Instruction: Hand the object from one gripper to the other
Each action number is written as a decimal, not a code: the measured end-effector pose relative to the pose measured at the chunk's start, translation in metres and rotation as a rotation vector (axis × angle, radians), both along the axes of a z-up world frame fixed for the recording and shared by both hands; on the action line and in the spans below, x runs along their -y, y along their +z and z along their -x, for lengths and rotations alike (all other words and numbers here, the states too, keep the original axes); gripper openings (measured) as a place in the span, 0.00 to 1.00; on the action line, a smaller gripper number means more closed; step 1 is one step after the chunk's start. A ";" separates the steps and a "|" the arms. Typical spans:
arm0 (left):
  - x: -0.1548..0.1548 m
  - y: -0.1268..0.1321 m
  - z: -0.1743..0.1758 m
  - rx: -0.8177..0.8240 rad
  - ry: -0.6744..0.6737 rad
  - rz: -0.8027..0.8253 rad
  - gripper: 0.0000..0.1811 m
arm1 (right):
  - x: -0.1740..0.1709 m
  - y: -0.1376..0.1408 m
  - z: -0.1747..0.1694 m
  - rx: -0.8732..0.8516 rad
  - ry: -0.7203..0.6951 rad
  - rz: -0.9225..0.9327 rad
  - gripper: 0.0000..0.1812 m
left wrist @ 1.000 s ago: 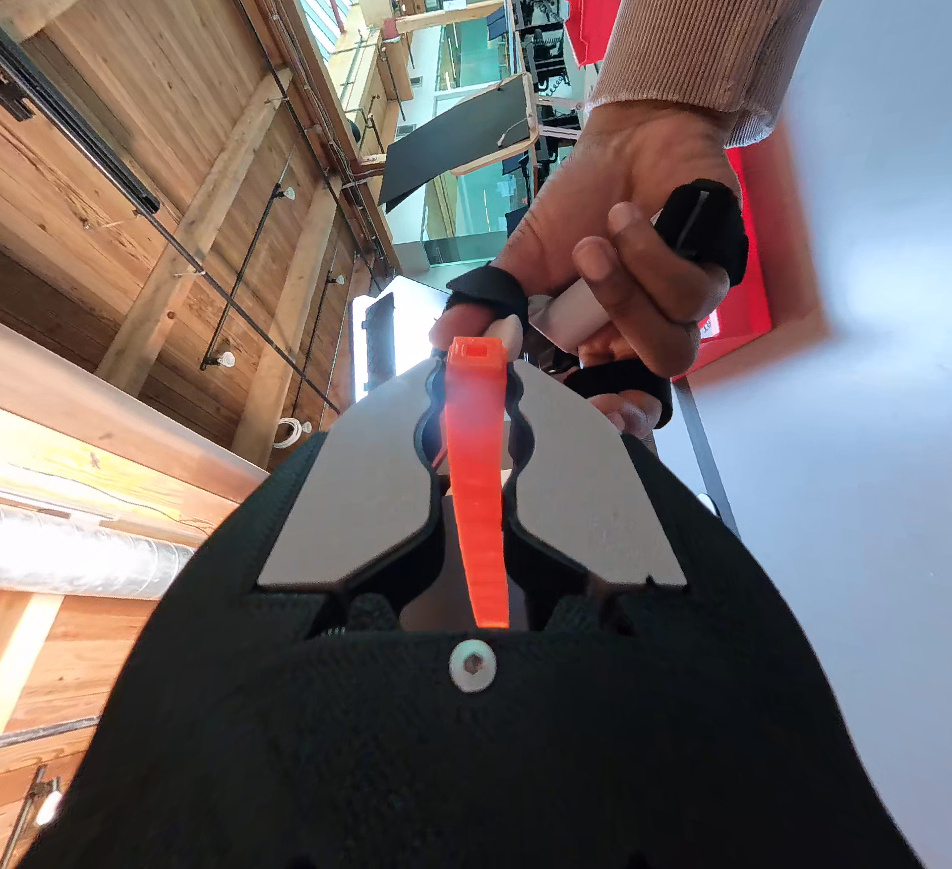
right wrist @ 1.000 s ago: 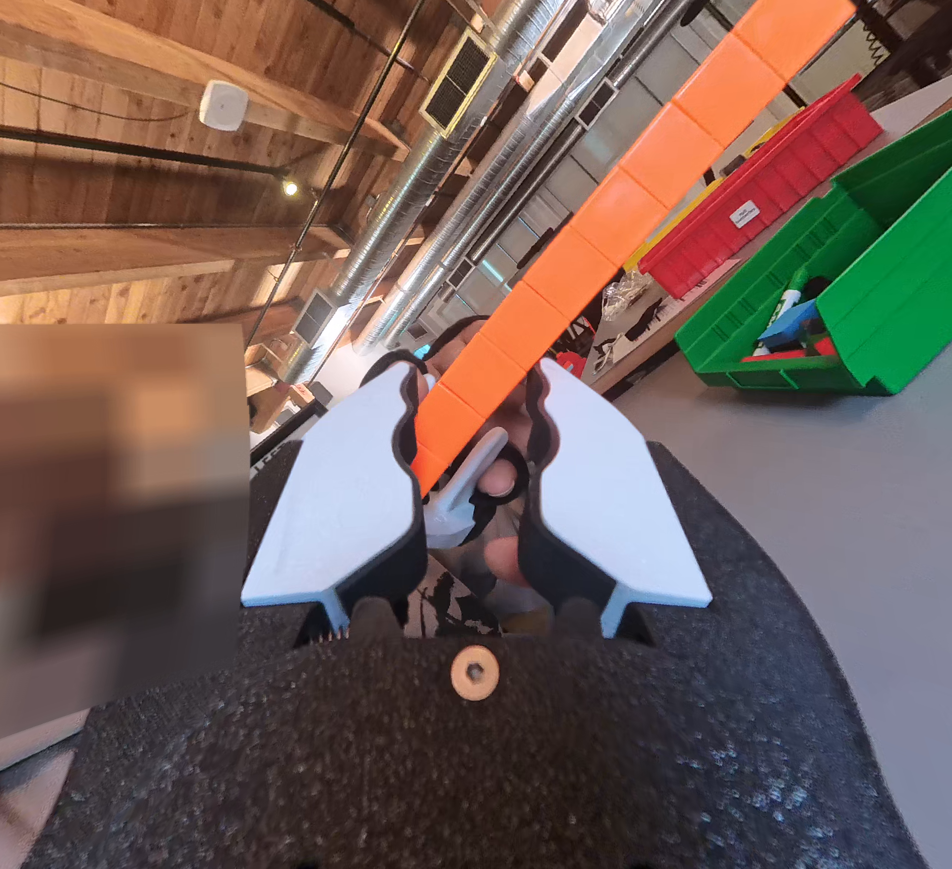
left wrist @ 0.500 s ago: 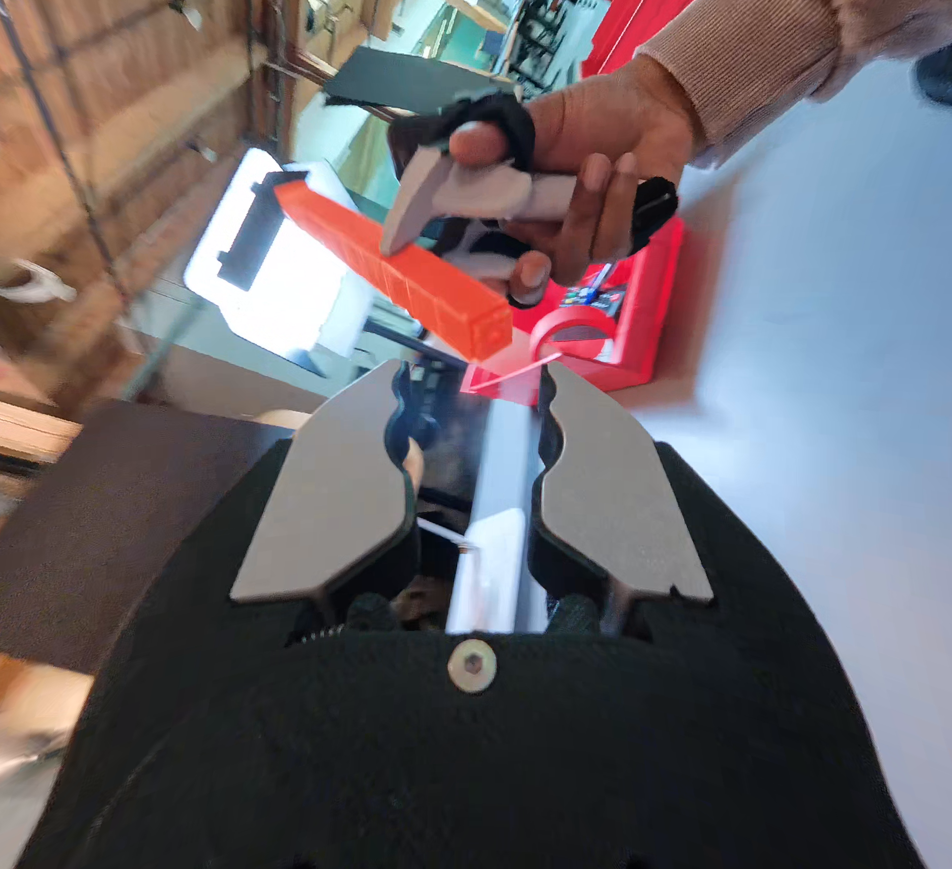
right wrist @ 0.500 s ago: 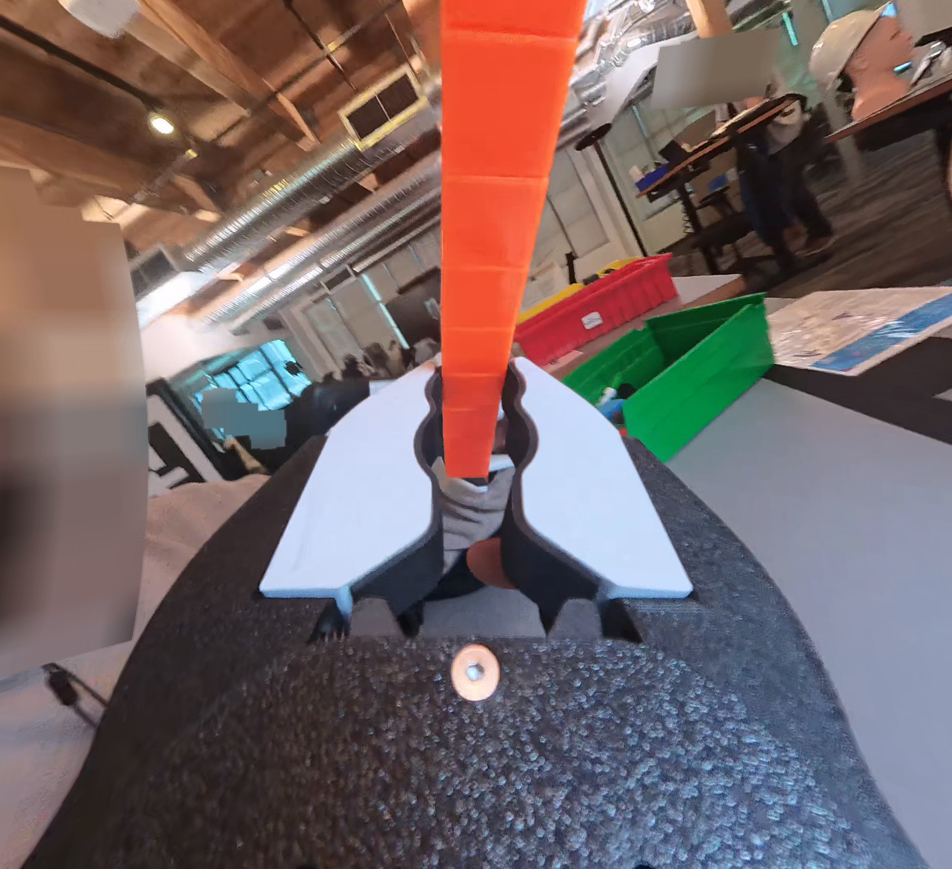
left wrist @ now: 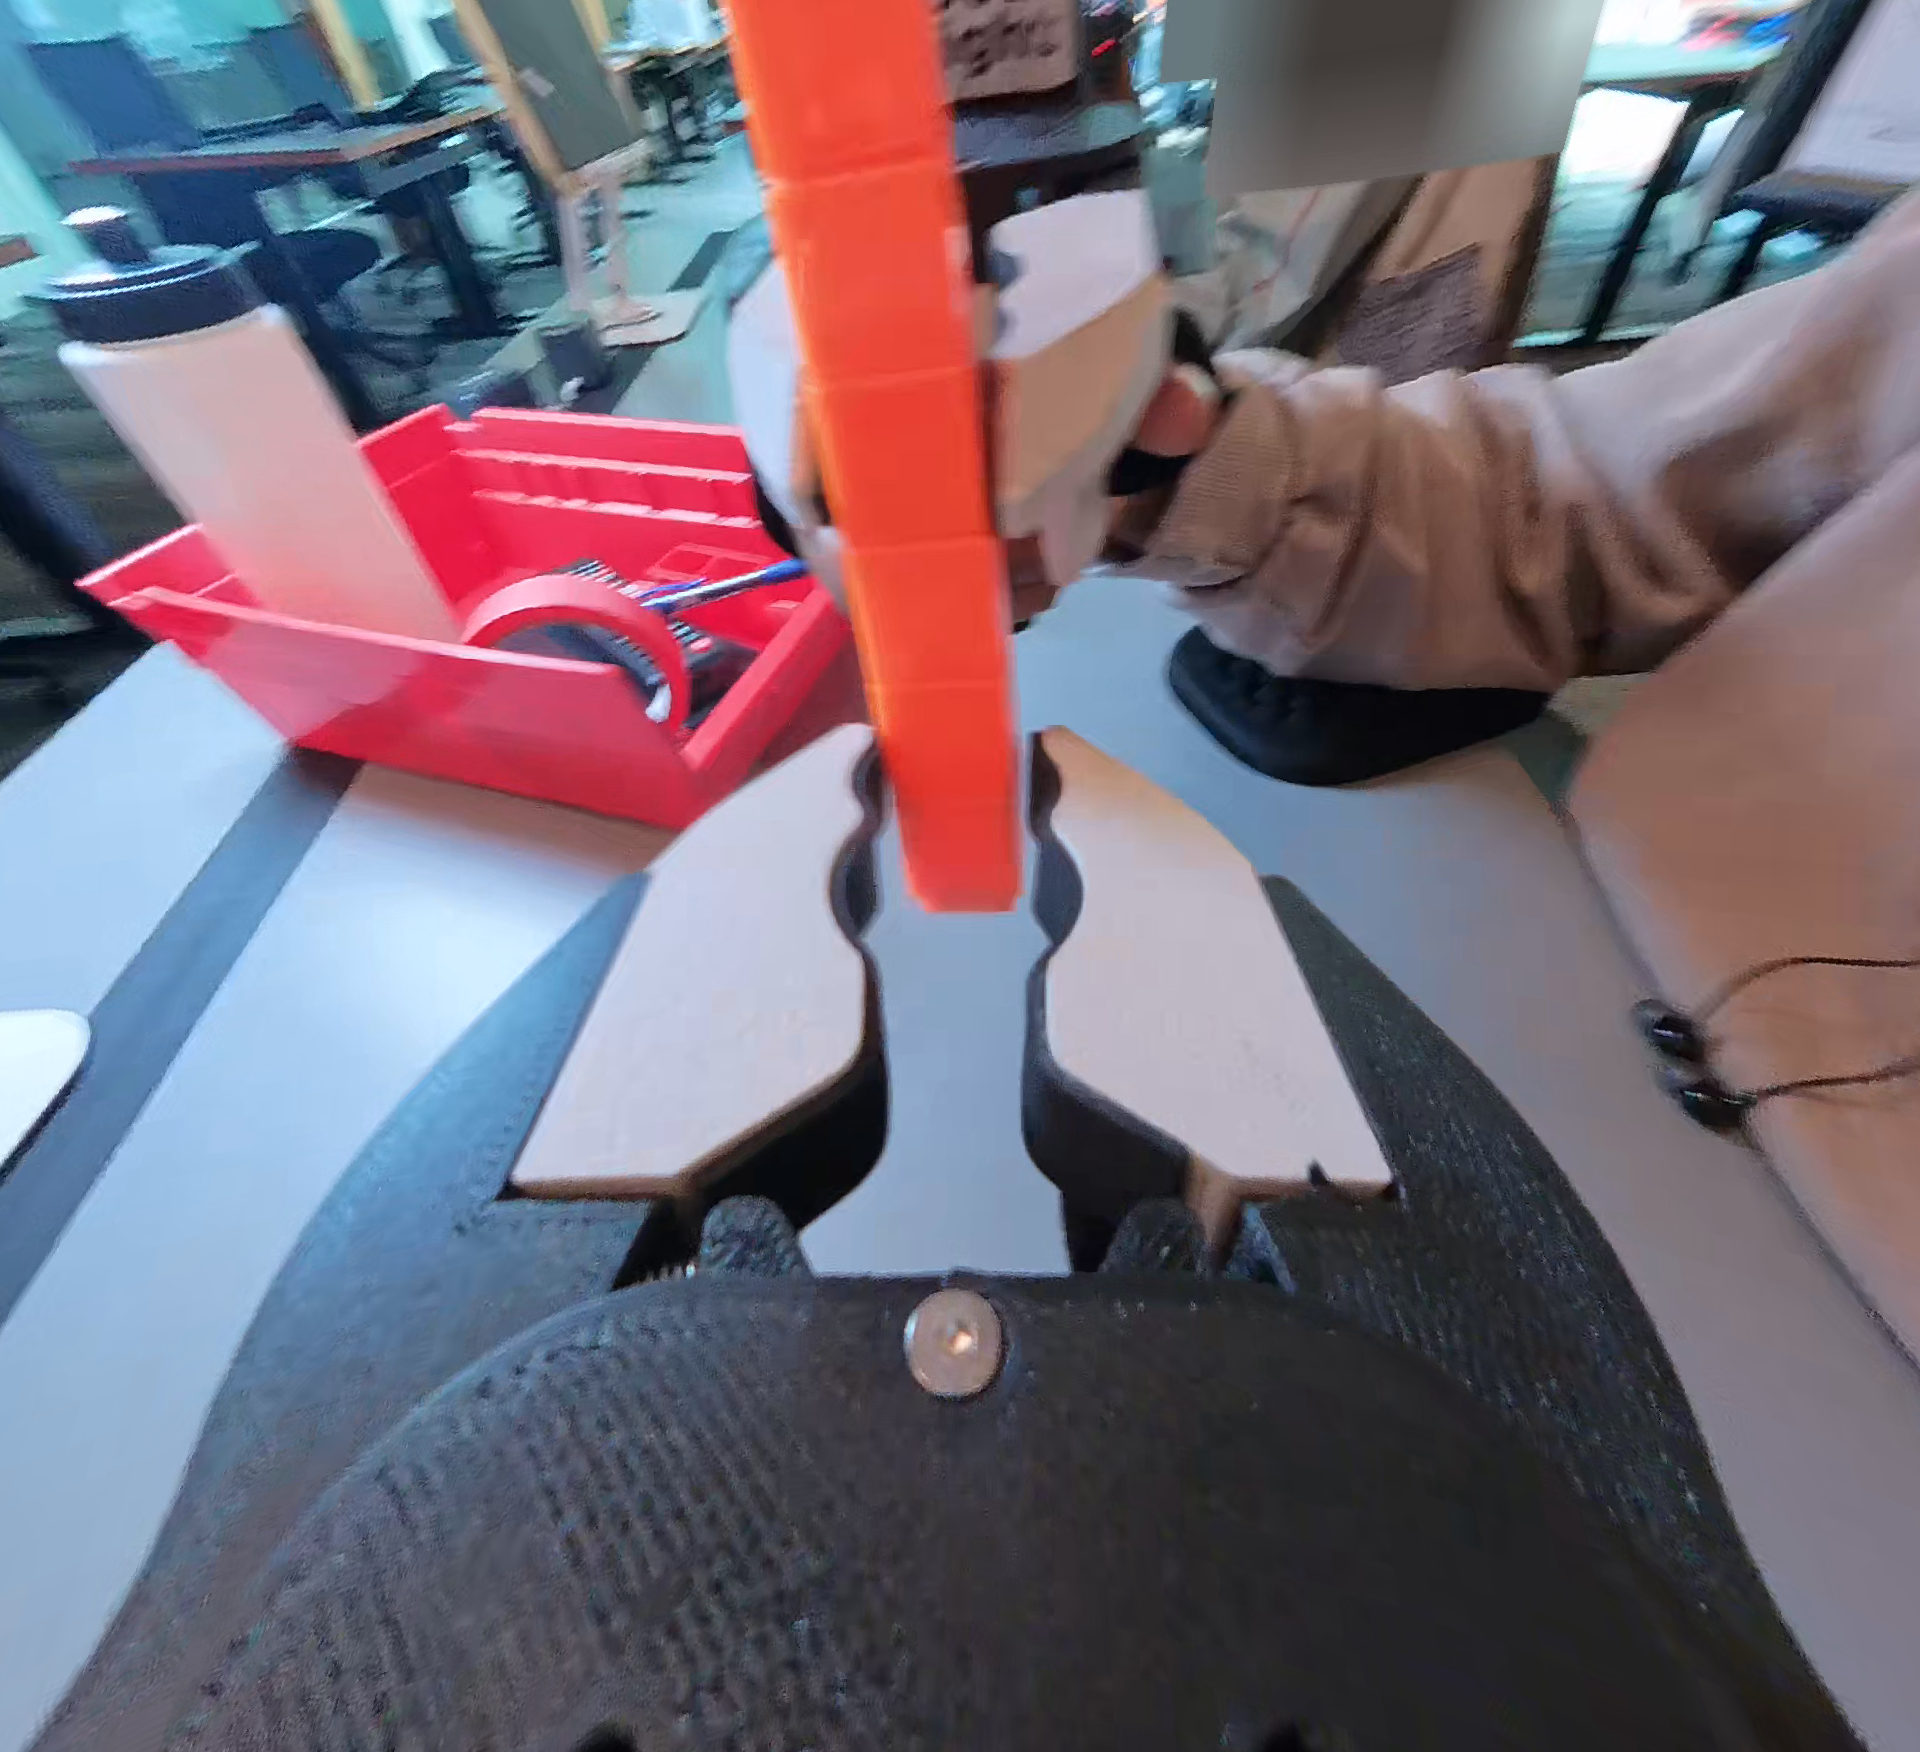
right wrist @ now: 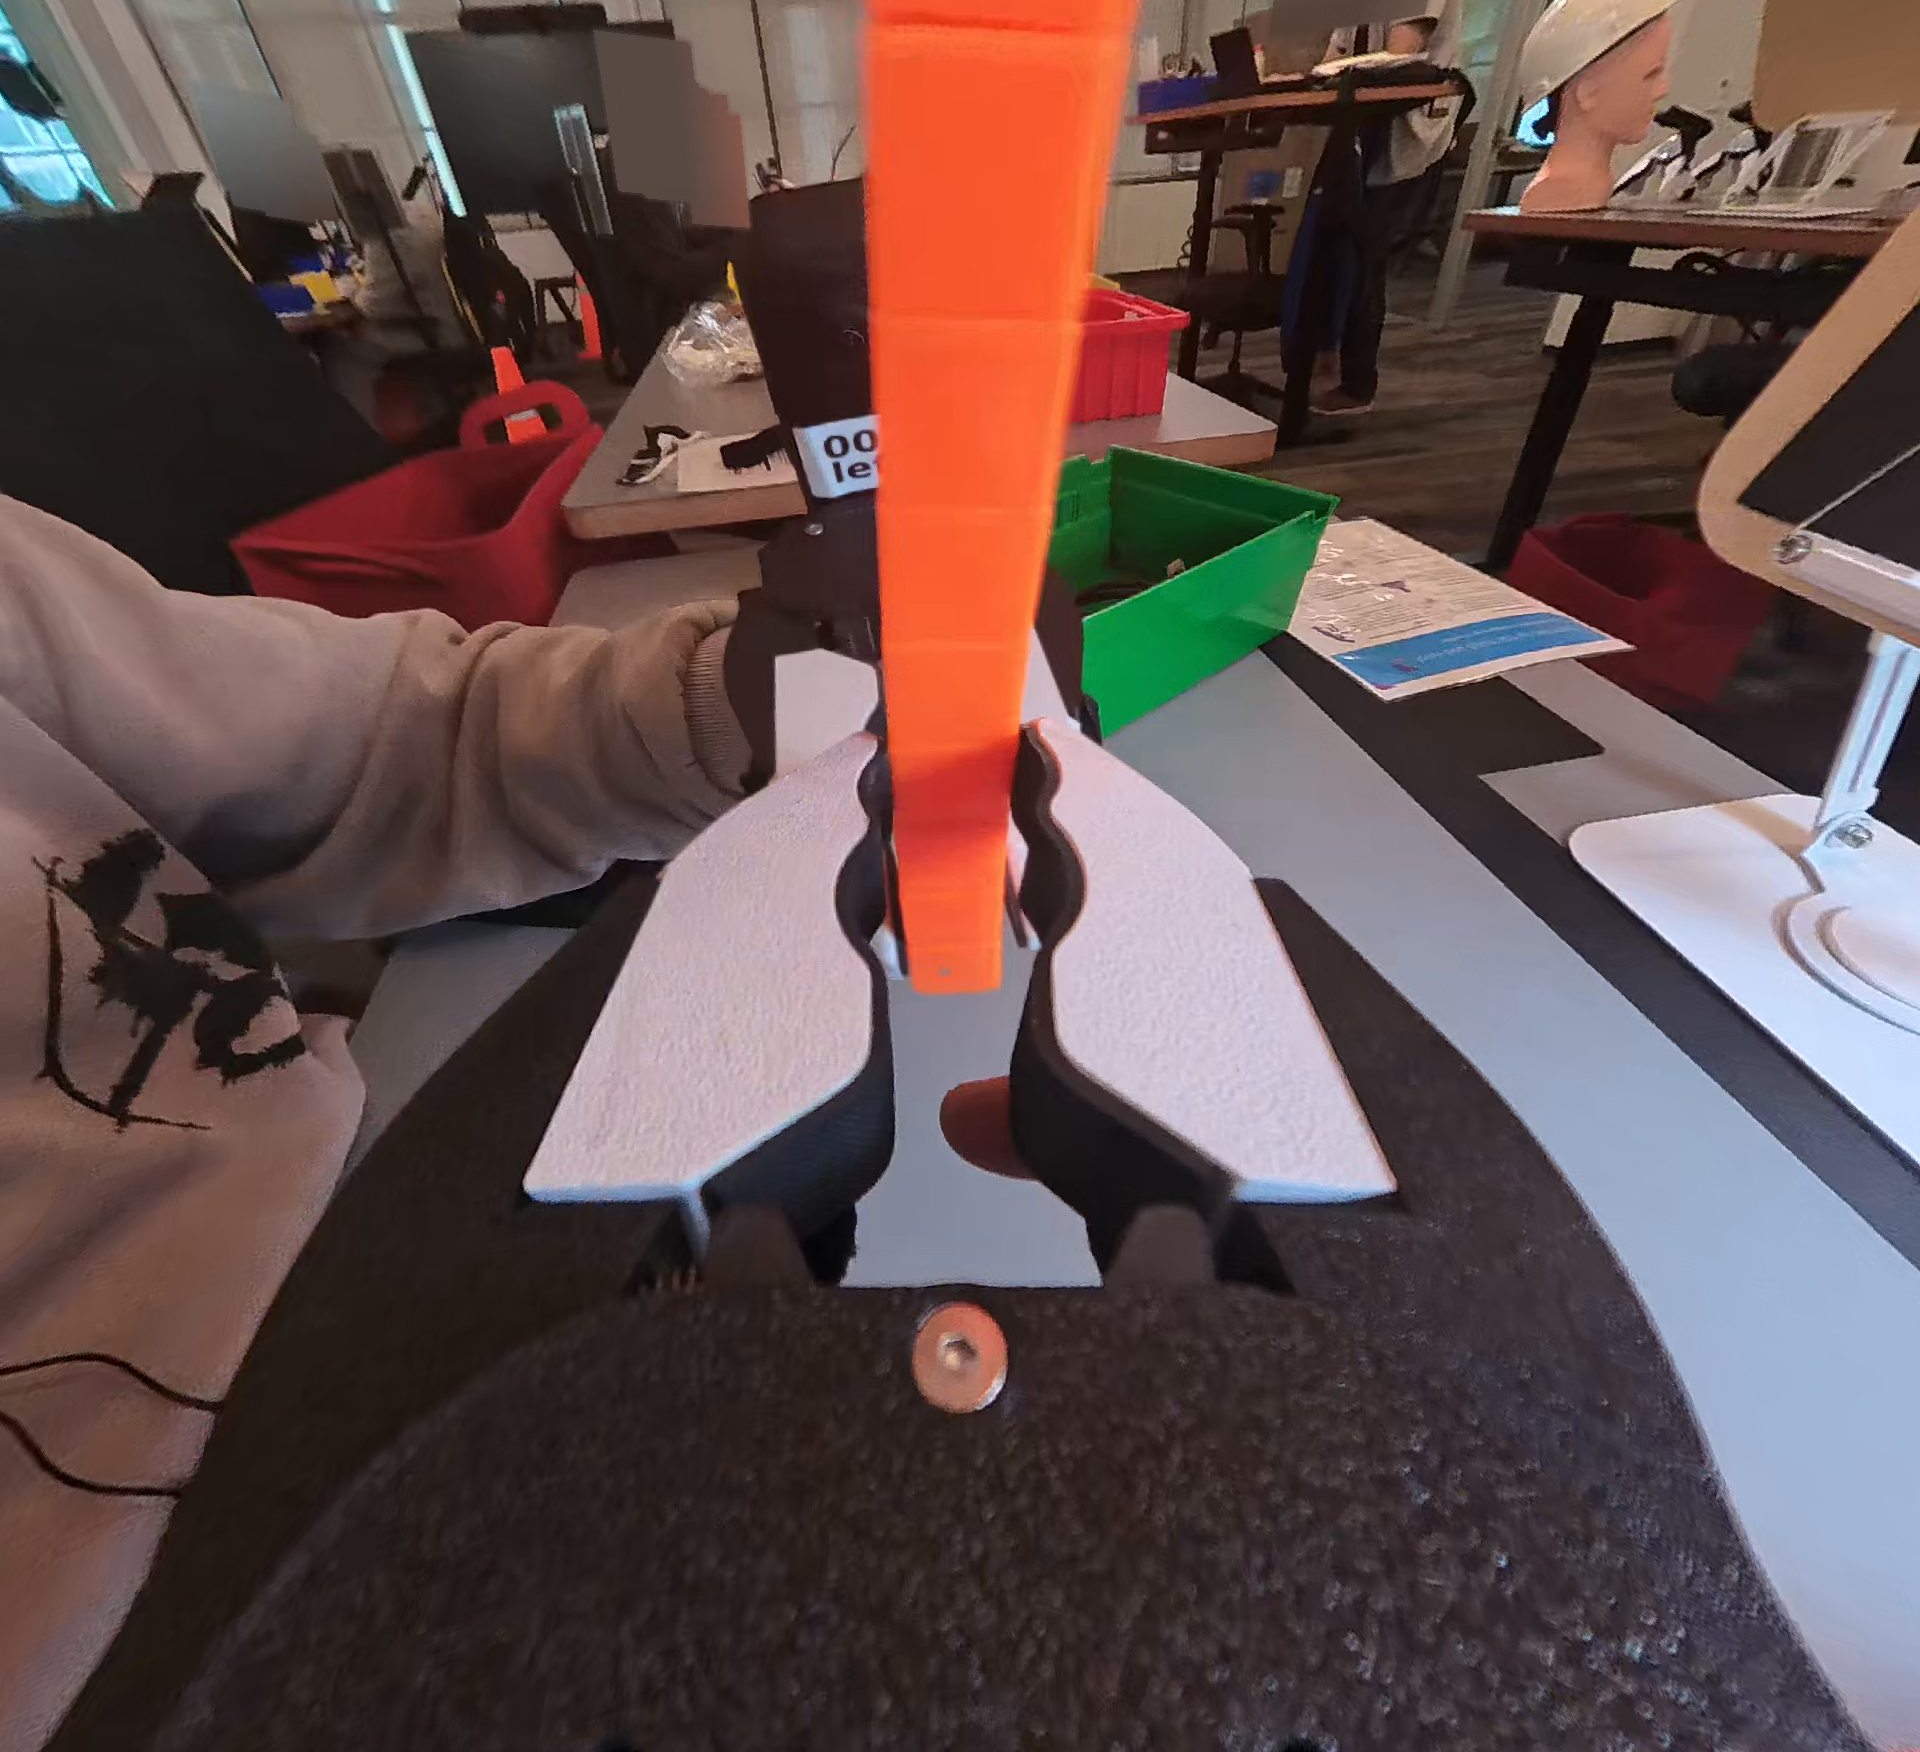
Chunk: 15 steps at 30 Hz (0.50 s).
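My right hand-held gripper [right wrist: 951,845] was clenched on the lower end of the long orange segmented plastic bar [right wrist: 977,414], standing upright above the grey counter [right wrist: 1351,829]. My left hand-held gripper [left wrist: 951,829] was spread, flanking the bar; I judged it should centre and squeeze before the right let go.

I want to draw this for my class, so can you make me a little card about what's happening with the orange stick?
Object: orange bar, made of segments, upright
Right hand-held gripper: shut on the bar's lower end
Left hand-held gripper: open, fingers either side of the bar, small gaps showing
Nearby: red bin holding a tape roll; green bin
Handover: not finished
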<state>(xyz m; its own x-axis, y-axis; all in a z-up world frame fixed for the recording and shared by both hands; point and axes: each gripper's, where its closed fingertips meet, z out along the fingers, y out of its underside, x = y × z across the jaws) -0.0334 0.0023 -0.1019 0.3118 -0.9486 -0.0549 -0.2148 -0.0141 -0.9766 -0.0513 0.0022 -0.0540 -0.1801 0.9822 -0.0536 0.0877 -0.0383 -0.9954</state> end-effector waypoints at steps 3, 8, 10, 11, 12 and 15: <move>-0.002 -0.003 -0.003 0.018 0.000 0.000 0.12 | 0.001 0.000 0.001 -0.002 -0.020 -0.049 0.12; -0.002 -0.013 -0.007 0.068 -0.040 0.041 0.12 | 0.000 0.011 -0.003 -0.045 -0.055 -0.093 0.24; -0.003 -0.017 -0.011 0.079 -0.048 0.055 0.12 | -0.002 0.012 -0.004 -0.046 -0.066 -0.101 0.19; -0.004 -0.021 -0.012 0.064 -0.041 0.052 0.12 | -0.005 0.010 -0.005 -0.042 -0.080 -0.111 0.13; -0.005 -0.024 -0.013 0.049 -0.035 0.043 0.12 | -0.004 0.007 -0.005 -0.029 -0.071 -0.121 0.13; -0.006 -0.018 -0.008 0.065 -0.024 0.041 0.21 | -0.006 0.002 -0.004 -0.005 -0.068 -0.121 0.12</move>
